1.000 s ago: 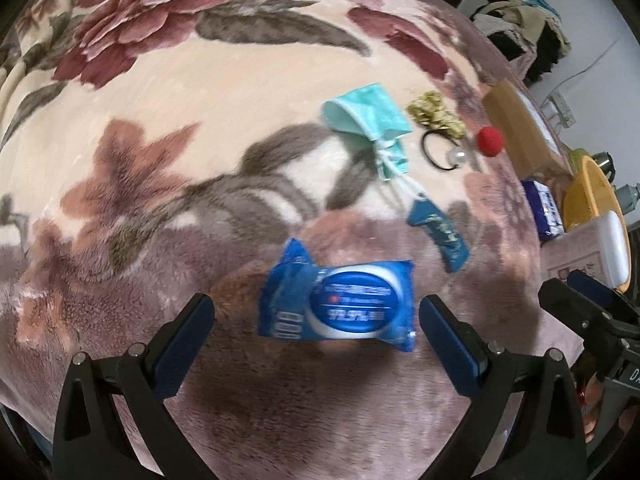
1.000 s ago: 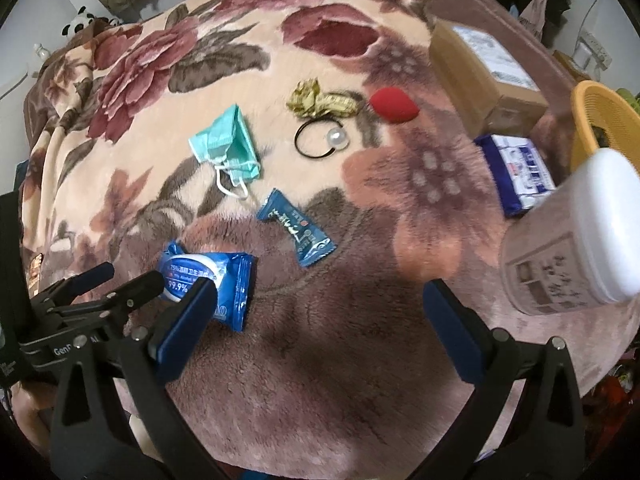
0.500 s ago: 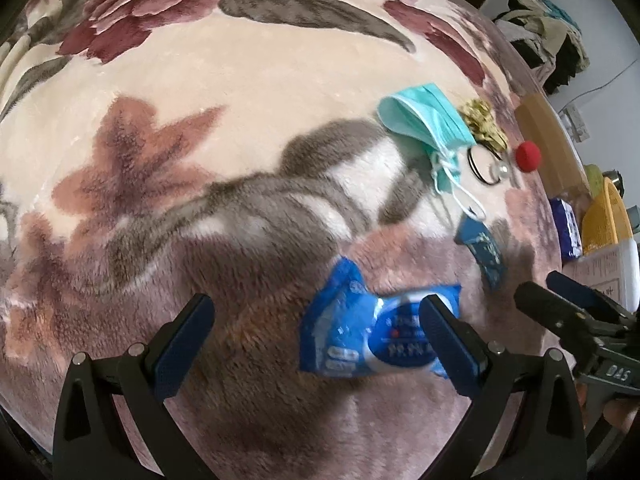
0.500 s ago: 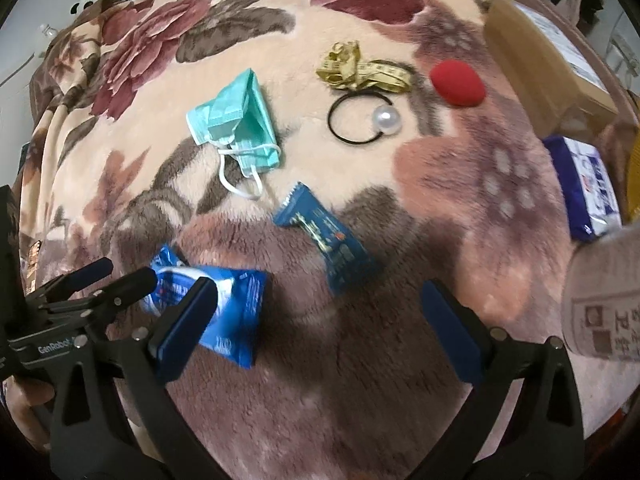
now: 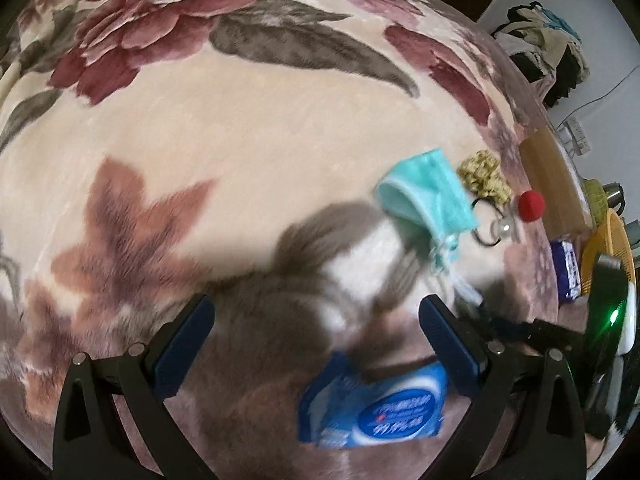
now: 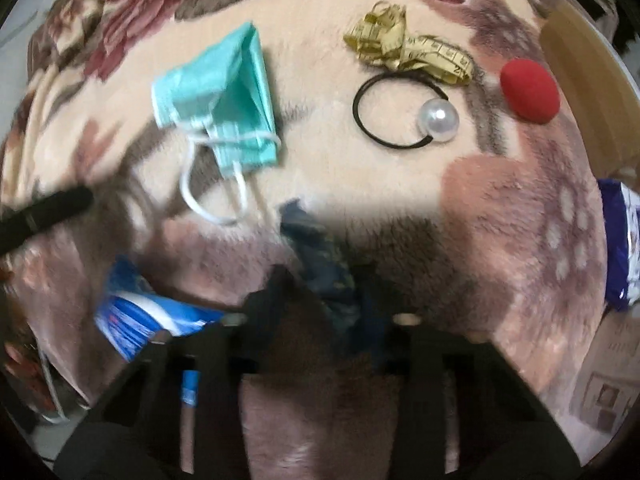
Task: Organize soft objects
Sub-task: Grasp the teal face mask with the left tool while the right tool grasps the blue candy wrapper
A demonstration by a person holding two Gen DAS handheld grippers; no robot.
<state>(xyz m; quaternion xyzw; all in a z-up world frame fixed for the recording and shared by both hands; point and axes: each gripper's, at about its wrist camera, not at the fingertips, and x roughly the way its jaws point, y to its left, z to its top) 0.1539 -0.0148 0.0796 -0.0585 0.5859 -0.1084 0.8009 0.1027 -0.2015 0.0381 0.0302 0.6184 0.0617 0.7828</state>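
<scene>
My right gripper (image 6: pixel 320 292) has just pinched the dark blue sachet (image 6: pixel 320 256) lying mid-blanket (image 6: pixel 520 216), left gripper (image 5: pixel 316 332) spread; a shallow bite could let the slick wrapper slip.

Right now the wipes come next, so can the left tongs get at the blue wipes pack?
Probably yes: the left tongs stand open above the blue wipes pack, with only blanket around it.
</scene>
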